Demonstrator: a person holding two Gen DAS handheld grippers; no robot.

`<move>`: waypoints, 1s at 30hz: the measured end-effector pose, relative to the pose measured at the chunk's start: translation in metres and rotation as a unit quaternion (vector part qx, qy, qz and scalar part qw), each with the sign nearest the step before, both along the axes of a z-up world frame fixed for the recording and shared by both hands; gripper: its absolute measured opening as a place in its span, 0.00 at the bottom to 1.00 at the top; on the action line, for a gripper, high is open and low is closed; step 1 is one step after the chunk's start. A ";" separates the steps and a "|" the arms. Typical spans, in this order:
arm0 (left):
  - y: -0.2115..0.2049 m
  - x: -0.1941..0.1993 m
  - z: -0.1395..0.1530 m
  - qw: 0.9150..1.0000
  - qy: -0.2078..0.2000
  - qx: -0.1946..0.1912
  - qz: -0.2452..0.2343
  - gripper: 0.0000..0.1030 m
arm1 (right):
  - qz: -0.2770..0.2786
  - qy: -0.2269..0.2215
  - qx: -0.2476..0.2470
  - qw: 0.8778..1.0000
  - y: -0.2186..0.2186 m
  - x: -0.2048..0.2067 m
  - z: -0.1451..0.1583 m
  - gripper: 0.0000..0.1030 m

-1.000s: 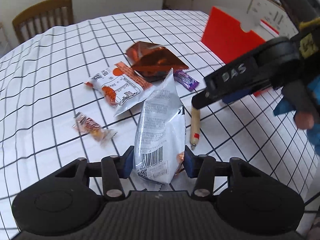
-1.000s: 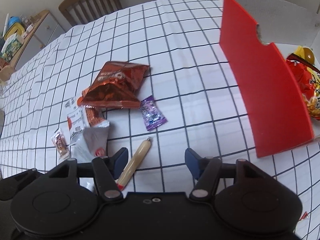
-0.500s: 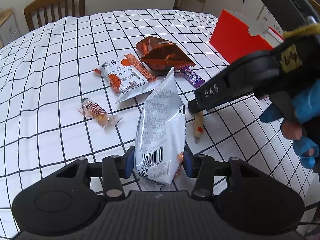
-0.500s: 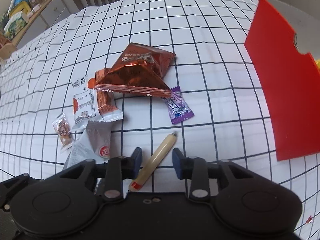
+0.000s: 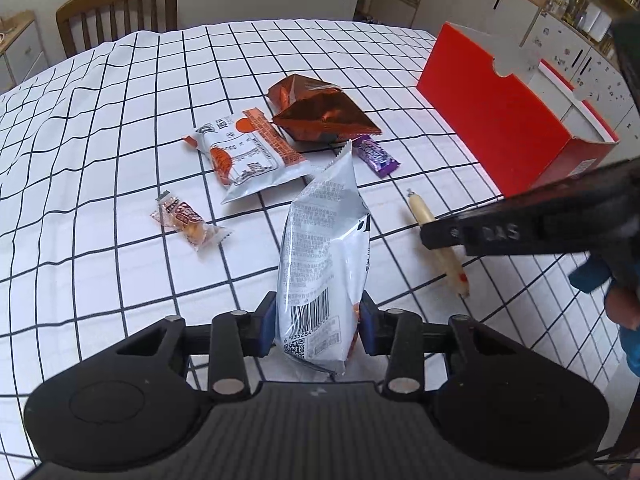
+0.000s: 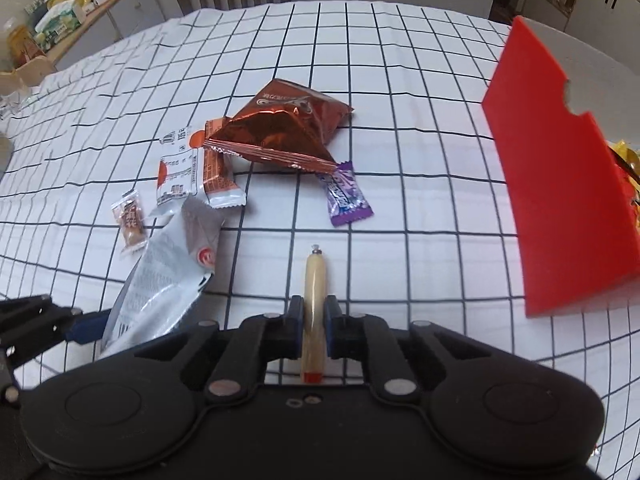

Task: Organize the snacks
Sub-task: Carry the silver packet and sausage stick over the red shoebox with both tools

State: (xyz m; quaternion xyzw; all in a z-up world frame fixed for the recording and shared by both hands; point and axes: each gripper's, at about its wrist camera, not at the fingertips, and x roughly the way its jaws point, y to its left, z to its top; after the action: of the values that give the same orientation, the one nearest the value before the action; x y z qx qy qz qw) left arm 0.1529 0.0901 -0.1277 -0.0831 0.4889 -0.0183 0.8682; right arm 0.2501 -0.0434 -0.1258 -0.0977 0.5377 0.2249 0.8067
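My left gripper (image 5: 318,320) holds a silver snack bag (image 5: 324,240) upright by its lower end; its jaws are closing, with the blue pads pressing the bag's sides. My right gripper (image 6: 313,320) is shut on a beige sausage stick (image 6: 315,280) that lies on the checked tablecloth (image 6: 400,80) and points away from me. In the left wrist view one finger (image 5: 480,234) of the right gripper crosses over the sausage stick (image 5: 420,210). The open red box (image 5: 492,120) stands to the right, holding yellow and red snack bags (image 6: 628,168).
A brown foil bag (image 6: 280,128), a white-and-orange packet (image 6: 188,168), a purple candy (image 6: 344,196) and a small wrapped candy (image 6: 130,220) lie beyond the grippers. A wooden chair (image 5: 116,8) stands at the table's far edge. A hand in a blue glove (image 5: 624,300) is at the right.
The right gripper's jaws closed from wide apart onto the sausage stick, which now runs straight between them. The left gripper kept the silver bag and squeezed it a little narrower.
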 end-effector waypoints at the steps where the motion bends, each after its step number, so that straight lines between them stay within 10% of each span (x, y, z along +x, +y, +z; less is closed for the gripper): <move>1: -0.001 -0.001 0.002 1.000 -0.001 -0.001 0.000 0.37 | 0.000 -0.001 0.003 1.000 -0.004 -0.003 0.002 0.08; 30: -0.096 -0.003 0.095 0.999 -0.049 -0.014 -0.016 0.37 | -0.012 -0.067 0.087 0.994 -0.139 -0.033 0.108 0.08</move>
State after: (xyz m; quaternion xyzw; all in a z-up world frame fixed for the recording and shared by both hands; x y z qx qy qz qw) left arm 0.1496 -0.0055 -0.0323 -0.0867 0.4466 -0.0435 0.8895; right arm 0.2171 -0.1825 -0.0179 -0.0351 0.4622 0.2539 0.8489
